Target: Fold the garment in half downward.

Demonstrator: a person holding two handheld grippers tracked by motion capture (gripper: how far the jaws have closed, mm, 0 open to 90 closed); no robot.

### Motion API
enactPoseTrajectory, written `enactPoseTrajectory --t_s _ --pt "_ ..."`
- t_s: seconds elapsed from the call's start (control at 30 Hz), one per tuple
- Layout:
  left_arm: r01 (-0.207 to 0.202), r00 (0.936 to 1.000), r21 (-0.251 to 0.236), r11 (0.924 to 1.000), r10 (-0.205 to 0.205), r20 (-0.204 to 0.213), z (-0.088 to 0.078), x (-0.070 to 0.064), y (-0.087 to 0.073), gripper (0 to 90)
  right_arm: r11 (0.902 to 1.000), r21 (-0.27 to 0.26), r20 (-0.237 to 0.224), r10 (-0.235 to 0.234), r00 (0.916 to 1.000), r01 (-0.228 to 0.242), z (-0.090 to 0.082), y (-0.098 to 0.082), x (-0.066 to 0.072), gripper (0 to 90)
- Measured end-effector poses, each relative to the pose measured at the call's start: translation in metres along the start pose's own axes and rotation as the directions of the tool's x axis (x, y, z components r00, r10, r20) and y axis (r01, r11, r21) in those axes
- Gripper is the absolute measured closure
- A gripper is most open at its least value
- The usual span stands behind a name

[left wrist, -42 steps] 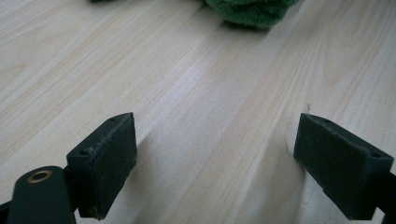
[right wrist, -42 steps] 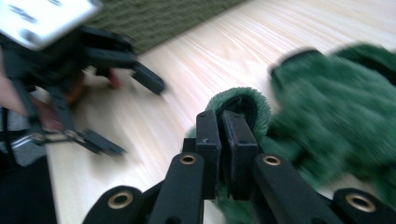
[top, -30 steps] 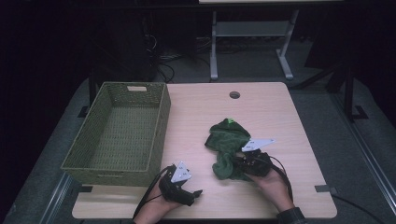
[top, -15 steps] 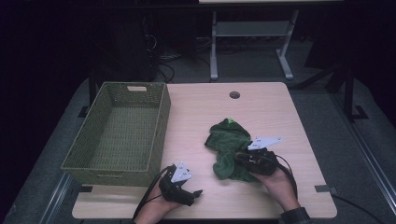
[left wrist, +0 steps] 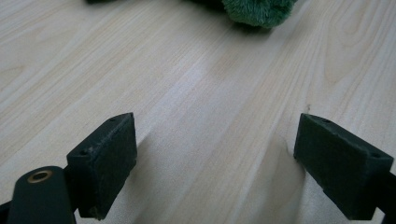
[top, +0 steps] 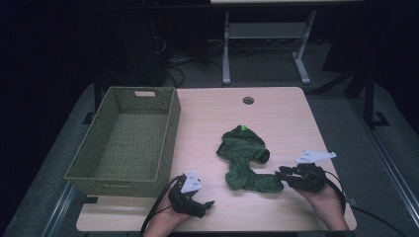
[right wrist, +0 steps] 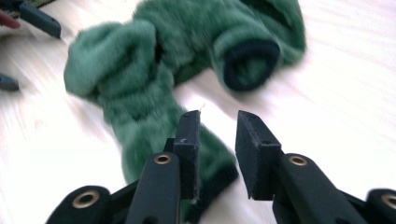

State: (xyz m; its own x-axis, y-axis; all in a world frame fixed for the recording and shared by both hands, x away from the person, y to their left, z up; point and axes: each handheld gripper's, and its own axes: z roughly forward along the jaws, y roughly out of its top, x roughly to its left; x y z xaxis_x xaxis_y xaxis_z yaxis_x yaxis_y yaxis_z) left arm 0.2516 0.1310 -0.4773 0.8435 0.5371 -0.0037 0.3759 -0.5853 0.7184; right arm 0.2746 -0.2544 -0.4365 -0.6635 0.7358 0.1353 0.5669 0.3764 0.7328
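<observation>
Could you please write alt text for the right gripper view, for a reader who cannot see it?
A crumpled green fleece garment with a dark-edged cuff lies on a pale wooden table. The right tongs rise from the bottom with a narrow, empty gap between the jaws, the garment's near end under the left-hand jaw. The picture is slightly blurred.
</observation>
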Motion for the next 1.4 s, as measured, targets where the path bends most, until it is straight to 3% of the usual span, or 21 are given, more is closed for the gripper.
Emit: enactPoseTrajectory --t_s 0.17,0.37,0.5,0.7,0.8,0.83,0.9,1.2,1.33,1.4 --pt "0.000 1.0000 0.000 1.0000 0.000 0.000 0.000 0.000 0.000 12.6 0.9995 0.028 -0.004 0.013 0.9999 -0.013 -0.006 -0.018 -0.003 67.9" --pt "0.001 1.0000 -0.001 1.0000 -0.001 0.000 0.000 0.000 0.000 12.7 0.9990 0.040 -0.039 0.022 0.9990 -0.020 -0.017 -0.038 0.000 65.8" --pt "0.000 1.0000 0.000 1.0000 0.000 0.000 0.000 0.000 0.000 12.6 0.9982 0.046 -0.072 0.043 0.9965 -0.039 -0.015 -0.045 0.000 65.6" --pt "0.000 1.0000 0.000 1.0000 0.000 0.000 0.000 0.000 0.000 12.6 0.9976 0.060 -0.103 0.040 0.9939 -0.034 -0.003 -0.043 0.001 66.4" --pt "0.000 1.0000 0.000 1.0000 0.000 -0.001 0.000 0.000 0.000 12.7 0.9973 0.068 -0.112 0.034 0.9931 -0.026 0.002 -0.042 0.003 75.2" --pt "0.000 1.0000 0.001 1.0000 0.000 -0.001 0.000 0.000 0.000 12.6 0.9977 0.066 -0.108 0.023 0.9939 -0.016 0.002 -0.042 0.004 82.8" --pt "0.000 1.0000 0.000 1.0000 0.000 0.000 0.000 0.000 0.000 12.7 0.9976 0.067 -0.110 0.024 0.9936 -0.017 0.002 -0.041 0.004 84.0" --pt "0.000 1.0000 0.000 1.0000 0.000 0.000 0.000 0.000 0.000 12.6 0.9998 0.017 -0.097 -0.005 0.9952 0.007 -0.013 -0.038 0.003 86.2" --pt "0.000 1.0000 0.000 1.0000 0.000 0.000 0.000 0.000 0.000 12.6 0.9995 -0.019 -0.094 -0.028 0.9952 0.026 -0.025 -0.033 0.006 86.3" --pt "0.000 1.0000 0.001 1.0000 0.000 0.000 0.000 0.000 0.000 12.6 0.9971 -0.051 -0.110 -0.061 0.9920 0.056 -0.029 -0.025 0.012 86.5"
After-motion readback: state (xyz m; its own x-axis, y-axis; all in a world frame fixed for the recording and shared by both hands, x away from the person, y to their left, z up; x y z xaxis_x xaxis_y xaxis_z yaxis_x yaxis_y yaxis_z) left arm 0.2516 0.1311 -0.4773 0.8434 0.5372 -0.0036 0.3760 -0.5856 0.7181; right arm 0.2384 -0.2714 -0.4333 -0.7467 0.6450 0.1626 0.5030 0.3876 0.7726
